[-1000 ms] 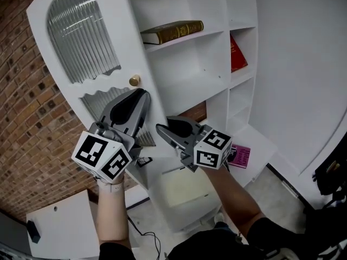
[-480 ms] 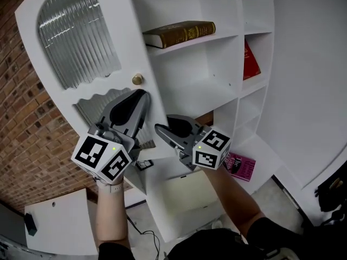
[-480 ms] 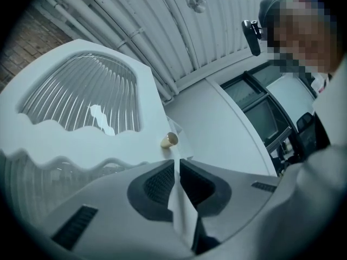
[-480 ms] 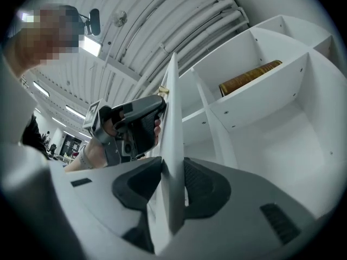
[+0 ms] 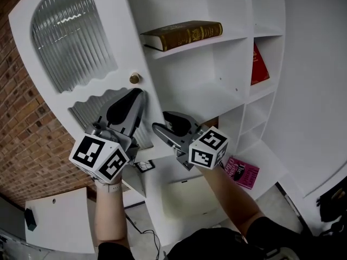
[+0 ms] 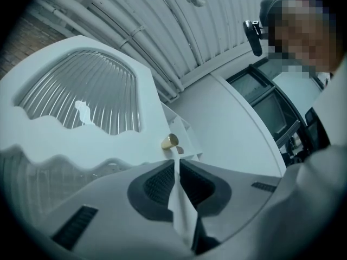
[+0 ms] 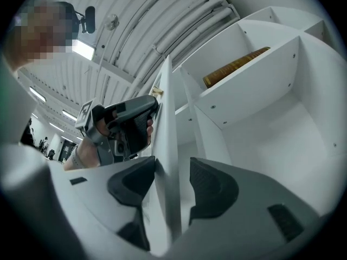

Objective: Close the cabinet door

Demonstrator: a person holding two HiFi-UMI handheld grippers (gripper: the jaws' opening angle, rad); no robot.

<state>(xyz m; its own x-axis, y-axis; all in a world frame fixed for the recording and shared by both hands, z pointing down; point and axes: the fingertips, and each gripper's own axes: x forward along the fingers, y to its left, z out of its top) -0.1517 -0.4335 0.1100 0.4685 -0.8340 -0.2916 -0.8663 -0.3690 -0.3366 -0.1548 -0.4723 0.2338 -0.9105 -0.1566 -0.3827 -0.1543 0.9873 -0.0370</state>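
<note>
The white cabinet door (image 5: 122, 37) with ribbed glass panes stands open, its brass knob (image 5: 134, 78) near the free edge. My left gripper (image 5: 136, 95) lies against the door's outer face just below the knob (image 6: 169, 141). Its jaws are closing and stand almost together, with only a thin white slit between the pads (image 6: 157, 183) and nothing held. My right gripper (image 5: 161, 121) straddles the door's free edge (image 7: 168, 145). Its jaws are opening wide, and the edge passes between the pads (image 7: 209, 186) without being pressed. The right gripper view shows the left gripper (image 7: 152, 106) beyond the door.
Open shelves hold a brown book (image 5: 181, 34) lying flat, a red book (image 5: 259, 64) and a pink booklet (image 5: 242, 172) lower down. A brick wall (image 5: 21, 140) runs behind the door. A second white door (image 5: 320, 91) stands at the right, and a white surface (image 5: 54, 221) lies low left.
The right gripper's jaws have spread apart around the door's edge. Both hands have shifted along with the door, and the shelves now sit further right in the head view.
</note>
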